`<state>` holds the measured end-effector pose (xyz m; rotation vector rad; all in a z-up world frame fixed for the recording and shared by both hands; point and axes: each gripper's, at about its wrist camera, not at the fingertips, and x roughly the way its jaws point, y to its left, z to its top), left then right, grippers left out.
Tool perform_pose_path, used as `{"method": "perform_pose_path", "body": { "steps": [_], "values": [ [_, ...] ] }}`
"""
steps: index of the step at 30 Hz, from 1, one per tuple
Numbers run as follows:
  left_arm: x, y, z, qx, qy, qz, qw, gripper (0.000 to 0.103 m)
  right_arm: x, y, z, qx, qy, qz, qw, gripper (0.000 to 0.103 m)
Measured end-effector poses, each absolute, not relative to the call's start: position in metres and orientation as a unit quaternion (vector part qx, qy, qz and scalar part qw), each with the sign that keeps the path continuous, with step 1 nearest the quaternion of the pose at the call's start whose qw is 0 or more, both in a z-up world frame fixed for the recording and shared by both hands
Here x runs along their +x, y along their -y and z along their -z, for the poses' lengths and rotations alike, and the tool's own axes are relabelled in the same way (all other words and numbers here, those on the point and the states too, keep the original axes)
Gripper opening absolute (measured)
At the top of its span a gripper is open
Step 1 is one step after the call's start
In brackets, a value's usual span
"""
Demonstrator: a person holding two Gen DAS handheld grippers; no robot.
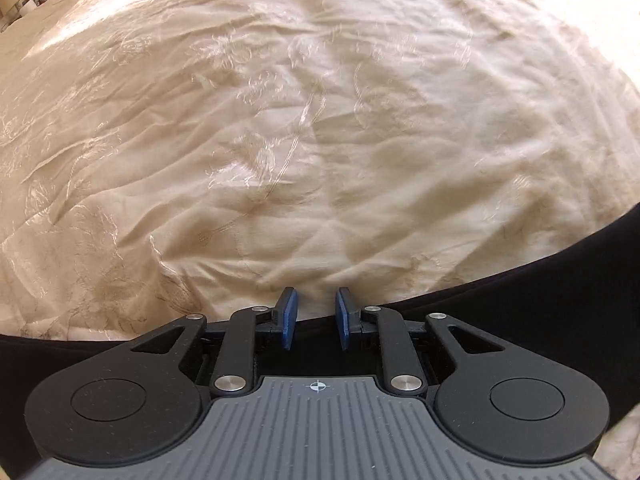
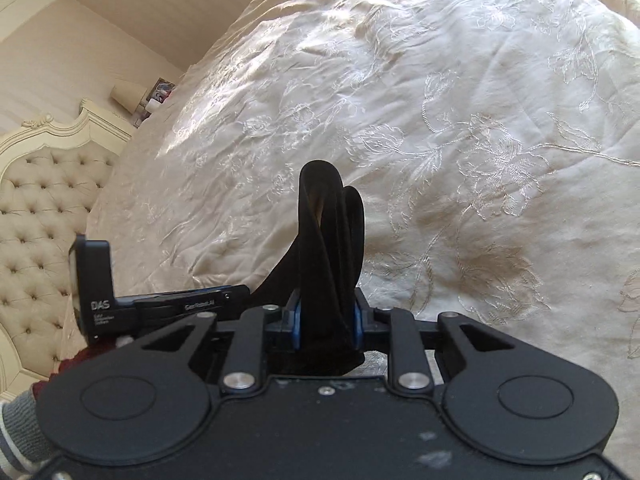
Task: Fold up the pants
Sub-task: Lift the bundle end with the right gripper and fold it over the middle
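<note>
Black cloth is the thing to watch: the pants (image 2: 332, 248) are pinched in the right gripper (image 2: 326, 320), w/ a thick bunch of folded layers sticking up past its blue pads (image 2: 295, 324). So the right one is clamped on the pants, tight. In the left wrist view the left gripper (image 1: 316, 316) has its blue fingers (image 1: 289, 318) apart w/ nothing between them, and it sits just above a long dark band of the pants (image 1: 520, 292). That band runs side to side under the left tool, from the left edge across and up toward the right, so its long way goes across the fingers, not along them. The edge of the band is right by the left fingertips, so the left gripper is the near one for that part. I think the next move needs the left tool to go down and a bit back to bite that edge, while the right keeps its end up. All of it hangs over a cream bedspread (image 2: 460, 120) w/ sewn flowers. A padded headboard (image 2: 44, 208) is off to the left in the right wrist view. Can't tell if the band touches the bed.
</note>
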<state>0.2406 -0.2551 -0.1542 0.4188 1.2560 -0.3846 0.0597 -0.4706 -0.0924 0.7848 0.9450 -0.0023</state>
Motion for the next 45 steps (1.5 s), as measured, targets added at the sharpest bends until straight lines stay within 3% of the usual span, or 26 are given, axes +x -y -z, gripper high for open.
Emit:
{"method": "perform_pose_path", "body": {
  "steps": [3,8,12,22,32,45],
  "values": [
    [0.248,0.259,0.156,0.220,-0.574,0.184,0.767,0.020,0.057,0.464,0.085,0.366,-0.438,0.012,0.821,0.024],
    [0.243,0.238,0.116,0.133,-0.554,0.178,0.802,0.020,0.056,0.456,0.080,0.366,-0.438,0.031,0.820,0.024],
    [0.207,0.226,0.104,0.121,-0.552,0.210,0.798,0.020,0.058,0.453,0.080,0.360,-0.440,0.041,0.821,0.024],
    [0.165,0.222,0.145,0.170,-0.590,0.245,0.750,0.020,0.068,0.427,0.055,0.321,-0.445,0.051,0.834,0.024],
    [0.192,0.108,0.101,0.058,-0.568,0.142,0.808,0.020,0.100,0.333,0.017,0.277,-0.428,0.017,0.860,0.024],
    [0.174,-0.010,0.092,0.033,-0.585,0.069,0.807,0.020,0.158,0.172,0.110,0.186,-0.499,-0.043,0.845,0.024]
  ]
}}
